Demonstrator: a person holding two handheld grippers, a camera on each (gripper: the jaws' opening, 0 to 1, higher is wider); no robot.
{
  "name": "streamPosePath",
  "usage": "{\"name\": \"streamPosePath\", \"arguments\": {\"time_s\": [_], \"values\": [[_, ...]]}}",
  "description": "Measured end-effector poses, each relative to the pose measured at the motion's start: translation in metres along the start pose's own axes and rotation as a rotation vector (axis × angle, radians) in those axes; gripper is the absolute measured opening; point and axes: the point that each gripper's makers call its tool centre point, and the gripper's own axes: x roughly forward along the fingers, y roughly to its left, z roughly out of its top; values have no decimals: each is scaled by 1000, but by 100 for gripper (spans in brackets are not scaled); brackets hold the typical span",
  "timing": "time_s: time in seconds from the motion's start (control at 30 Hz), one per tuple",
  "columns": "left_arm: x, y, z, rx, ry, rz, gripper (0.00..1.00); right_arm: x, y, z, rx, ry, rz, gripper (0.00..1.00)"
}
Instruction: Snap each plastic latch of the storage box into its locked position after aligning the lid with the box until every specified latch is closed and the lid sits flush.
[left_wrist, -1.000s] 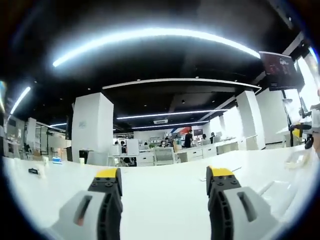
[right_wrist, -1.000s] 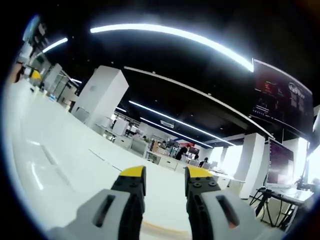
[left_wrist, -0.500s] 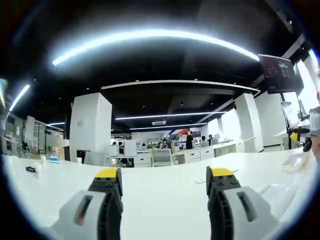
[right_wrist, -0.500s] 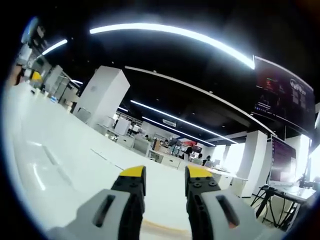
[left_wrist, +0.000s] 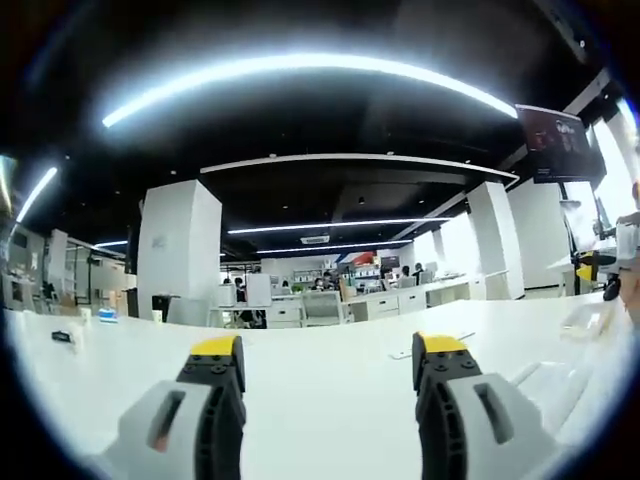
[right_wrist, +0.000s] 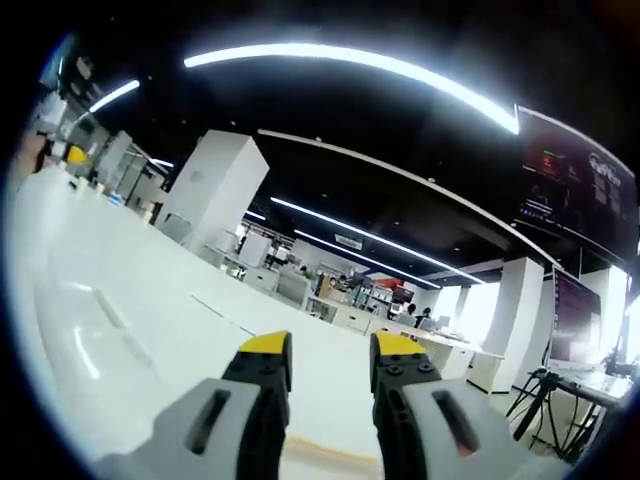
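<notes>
1. The white worktop (left_wrist: 320, 375) spreads under both tools; a clear, washed-out shape (left_wrist: 590, 320) near its right edge may be the storage box or lid, too blurred to tell which way it lies.
2. Hanging screen (right_wrist: 575, 190): writing unreadable.
3. Left tool (left_wrist: 328, 352): jaws wide apart, holding nothing.
4. Right tool (right_wrist: 329, 350): jaws narrowly parted, holding nothing.

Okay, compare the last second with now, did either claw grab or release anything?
No. Both views drifted slightly, so the hands shifted a little. The left claw stayed open and empty above the white table; the right claw kept its narrow gap, holding nothing.
</notes>
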Motion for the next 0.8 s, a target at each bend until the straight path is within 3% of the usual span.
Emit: {"name": "streamPosePath", "arguments": {"time_s": [0.43,0.8], "values": [[7,-14,11,2,-11,-44,69,2,0,-3,2,9,-2,30],[18,-39,22,1,-24,-123,69,1,0,-5,10,19,-3,30]]}}
